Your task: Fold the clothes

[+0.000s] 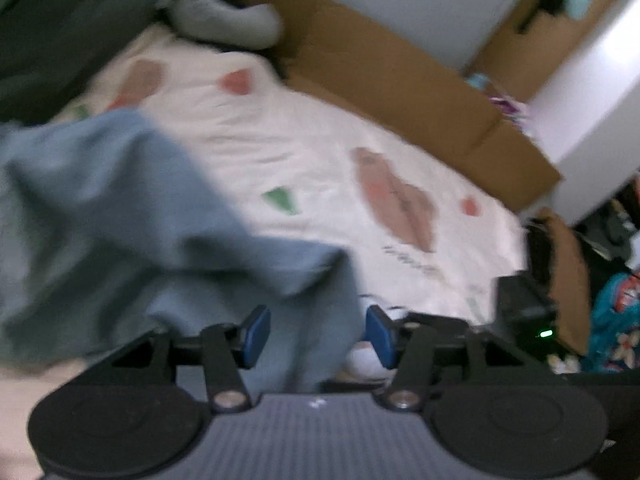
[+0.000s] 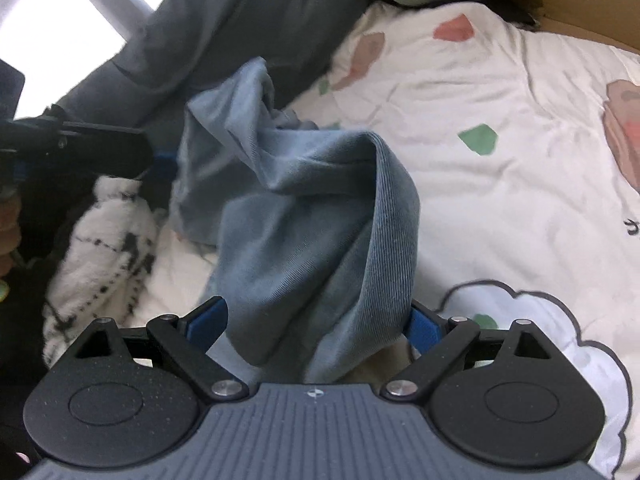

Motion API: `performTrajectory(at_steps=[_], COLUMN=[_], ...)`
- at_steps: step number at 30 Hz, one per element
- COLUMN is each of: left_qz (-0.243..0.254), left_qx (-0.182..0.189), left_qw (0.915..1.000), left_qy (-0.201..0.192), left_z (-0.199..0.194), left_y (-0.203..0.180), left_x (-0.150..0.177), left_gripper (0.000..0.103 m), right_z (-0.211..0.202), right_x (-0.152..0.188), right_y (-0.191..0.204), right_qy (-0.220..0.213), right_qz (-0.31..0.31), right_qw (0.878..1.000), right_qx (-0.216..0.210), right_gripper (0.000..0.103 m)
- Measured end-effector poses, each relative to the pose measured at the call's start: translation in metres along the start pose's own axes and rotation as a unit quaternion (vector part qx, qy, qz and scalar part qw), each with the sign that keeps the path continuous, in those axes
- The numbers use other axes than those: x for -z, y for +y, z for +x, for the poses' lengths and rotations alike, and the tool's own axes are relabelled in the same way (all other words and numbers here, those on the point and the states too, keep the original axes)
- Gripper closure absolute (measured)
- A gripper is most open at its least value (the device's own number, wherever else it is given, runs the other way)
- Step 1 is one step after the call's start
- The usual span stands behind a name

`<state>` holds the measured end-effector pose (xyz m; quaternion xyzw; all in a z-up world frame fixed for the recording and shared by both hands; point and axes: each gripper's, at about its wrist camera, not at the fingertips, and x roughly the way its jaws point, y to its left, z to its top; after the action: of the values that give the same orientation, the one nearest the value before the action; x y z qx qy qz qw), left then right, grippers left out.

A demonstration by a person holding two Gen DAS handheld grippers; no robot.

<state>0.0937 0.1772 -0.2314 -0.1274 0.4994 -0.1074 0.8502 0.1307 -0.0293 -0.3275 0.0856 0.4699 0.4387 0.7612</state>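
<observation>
A blue-grey garment (image 1: 120,208) lies crumpled on a white printed bedsheet (image 1: 312,132). In the blurred left wrist view, my left gripper (image 1: 318,336) stands open over the garment's near edge. A fold of cloth hangs loosely between its blue pads. In the right wrist view the garment (image 2: 312,220) rises in a bunched ridge. My right gripper (image 2: 316,322) has its jaws spread wide, with the bunch lying between them and no pinch showing. The left gripper's blue fingers (image 2: 162,158) sit at the garment's far left side.
A brown cardboard box (image 1: 400,80) borders the bed on the far side, with a grey pillow (image 1: 224,12) at its end. A dark grey blanket (image 2: 224,20) and a white fleece with black marks (image 2: 100,232) lie to the left. The bedsheet (image 2: 500,120) stretches to the right.
</observation>
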Motion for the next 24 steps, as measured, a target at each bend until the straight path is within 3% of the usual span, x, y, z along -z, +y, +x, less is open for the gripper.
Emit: performTrajectory(at_steps=[7,15,20,24], left_qz=[-0.078,-0.148,-0.225,-0.259], left_qx=[-0.114,-0.183,-0.186,-0.176], left_qw=[0.9904,0.9717,0.9543,0.9437], left_qy=[-0.010,-0.023,-0.062,-0.105], left_z=[-0.009,0.000,0.006,0.006], left_y=[0.084,0.155,0.198,0.229], left_x=[0.021,0.050,0.069,0.078], left_gripper=[0.045,0.036,0.035,0.035], right_z=[0.012,0.026,0.030,0.016], right_x=[0.016,0.021,0.017,0.004], right_y=[-0.013,-0.010,-0.005,0.000], right_qy=[0.034,0.063,0.099,0.103], right_qz=[0.024,0.037,0.039,0.028], right_qw=[0.999,0.997,0.994,0.994], right_qx=[0.007,0.015,0.023,0.039], right_gripper=[0.009,0.009,0.009,0.010])
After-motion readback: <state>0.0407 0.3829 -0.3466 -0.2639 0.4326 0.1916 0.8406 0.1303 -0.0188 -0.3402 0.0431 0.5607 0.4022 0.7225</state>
